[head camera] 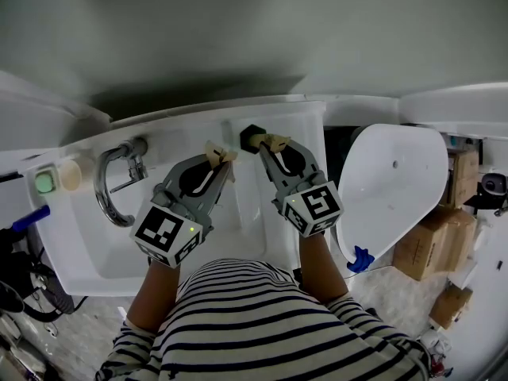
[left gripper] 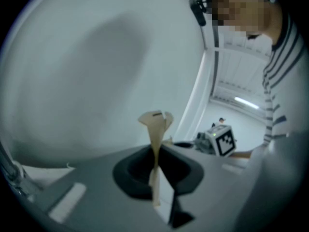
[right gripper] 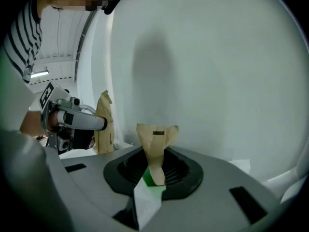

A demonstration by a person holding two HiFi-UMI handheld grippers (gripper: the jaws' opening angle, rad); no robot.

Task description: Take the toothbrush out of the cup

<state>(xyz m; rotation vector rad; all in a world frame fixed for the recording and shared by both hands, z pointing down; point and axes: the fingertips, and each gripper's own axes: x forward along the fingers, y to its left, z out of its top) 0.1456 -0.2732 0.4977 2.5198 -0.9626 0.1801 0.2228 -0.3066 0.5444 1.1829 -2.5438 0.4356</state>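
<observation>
1. Left gripper (head camera: 220,155): jaws pressed together on nothing, poised over the sink (head camera: 75,240).
2. Toothbrush (right gripper: 152,177): green handle; we judge it light, stiff and slick, best pinched on the handle.
3. Right gripper (head camera: 271,143): clenched on the toothbrush, which sits between its jaws at the black cup (head camera: 251,137).

Glossy ceramic sink (head camera: 75,240), shiny chrome tap (head camera: 101,185) at nine o'clock; on my right gripper (right gripper: 157,129), papery matt tape (right gripper: 155,149) pinches a smooth green plastic piece (right gripper: 150,179).
</observation>
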